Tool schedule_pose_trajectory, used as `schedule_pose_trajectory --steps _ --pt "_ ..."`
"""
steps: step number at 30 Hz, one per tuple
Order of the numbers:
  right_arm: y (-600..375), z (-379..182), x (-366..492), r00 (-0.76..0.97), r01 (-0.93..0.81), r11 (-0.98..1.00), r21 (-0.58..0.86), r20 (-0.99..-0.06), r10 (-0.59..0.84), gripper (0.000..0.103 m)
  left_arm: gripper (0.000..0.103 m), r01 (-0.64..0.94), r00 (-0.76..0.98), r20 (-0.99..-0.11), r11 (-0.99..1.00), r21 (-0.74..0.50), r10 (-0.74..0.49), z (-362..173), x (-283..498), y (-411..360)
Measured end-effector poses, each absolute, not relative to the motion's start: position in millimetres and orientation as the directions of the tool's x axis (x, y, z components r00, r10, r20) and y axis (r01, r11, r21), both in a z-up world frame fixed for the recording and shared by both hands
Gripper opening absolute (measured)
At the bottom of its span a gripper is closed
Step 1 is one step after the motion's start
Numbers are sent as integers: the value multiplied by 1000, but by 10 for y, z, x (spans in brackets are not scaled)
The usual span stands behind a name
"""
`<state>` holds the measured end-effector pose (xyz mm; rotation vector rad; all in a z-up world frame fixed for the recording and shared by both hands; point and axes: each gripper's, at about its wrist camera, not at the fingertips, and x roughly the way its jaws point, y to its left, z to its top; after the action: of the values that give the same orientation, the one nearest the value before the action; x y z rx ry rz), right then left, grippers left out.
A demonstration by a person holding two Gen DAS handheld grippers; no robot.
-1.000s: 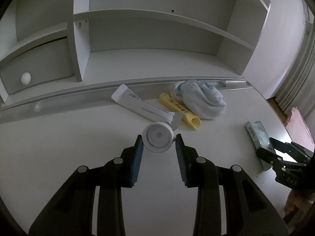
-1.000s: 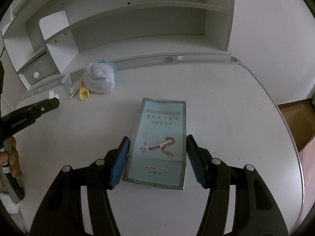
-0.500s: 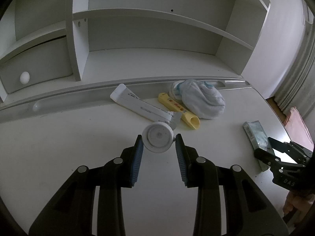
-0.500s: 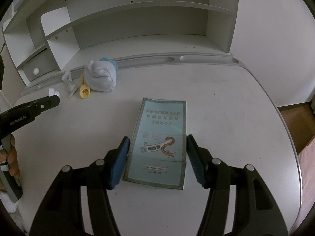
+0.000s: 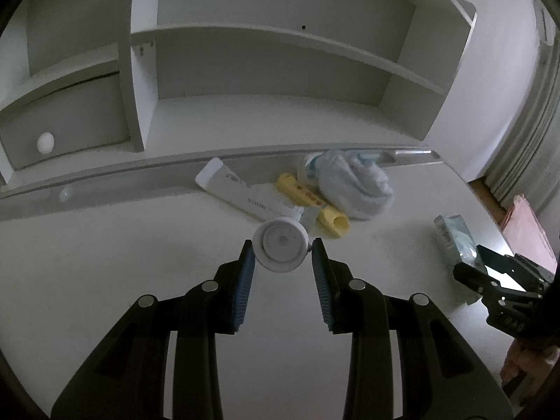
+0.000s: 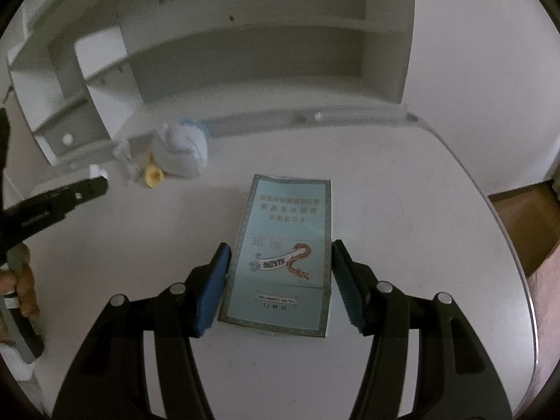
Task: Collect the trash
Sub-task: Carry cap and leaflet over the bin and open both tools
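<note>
While the left gripper (image 5: pixel 281 255) is sitting clamped on the white tube (image 5: pixel 245 197), the right gripper (image 6: pixel 280 262) is straddling the flattened carton (image 6: pixel 281 255), jaws apart. The carton's long axis is running straight ahead between the pads, so the right side is nearer.

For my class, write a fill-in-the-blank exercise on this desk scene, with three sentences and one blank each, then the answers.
1. The left gripper has its fingers on either side of a round white ____ of a tube.
2. The flattened cigarette pack lies between the open fingers of the ____ gripper.
3. The tube beside the crumpled white cloth is ____ in colour.

Missing words: cap; right; yellow
</note>
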<state>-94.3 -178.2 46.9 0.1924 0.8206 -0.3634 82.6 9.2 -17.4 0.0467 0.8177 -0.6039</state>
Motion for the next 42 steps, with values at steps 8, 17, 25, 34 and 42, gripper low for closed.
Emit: schedule_pose_trajectory --steps 8,17,25,34,42 --pt "-1934 766 -1598 713 366 917 162 -682 -164 58 32 612 517 -654 773 -168 -552 158 247 -279" --pt "-3082 1241 -3841 713 579 752 315 -643 -281 58 32 912 239 -619 391 -121 -748 486 -1699 -1832" --pt "-3923 110 -5252 535 767 519 378 -823 -191 58 32 975 -73 -757 114 -192 -650 -411 -3088 -2999" --pt "-4246 -1632 -5361 321 848 399 348 -937 135 58 32 946 -165 -959 239 -220 -229 -2432 -3116 -3758" --pt "-4322 -1636 -5330 374 842 359 403 -915 150 58 32 921 -217 -949 274 -276 -227 -2537 -2950 -3722"
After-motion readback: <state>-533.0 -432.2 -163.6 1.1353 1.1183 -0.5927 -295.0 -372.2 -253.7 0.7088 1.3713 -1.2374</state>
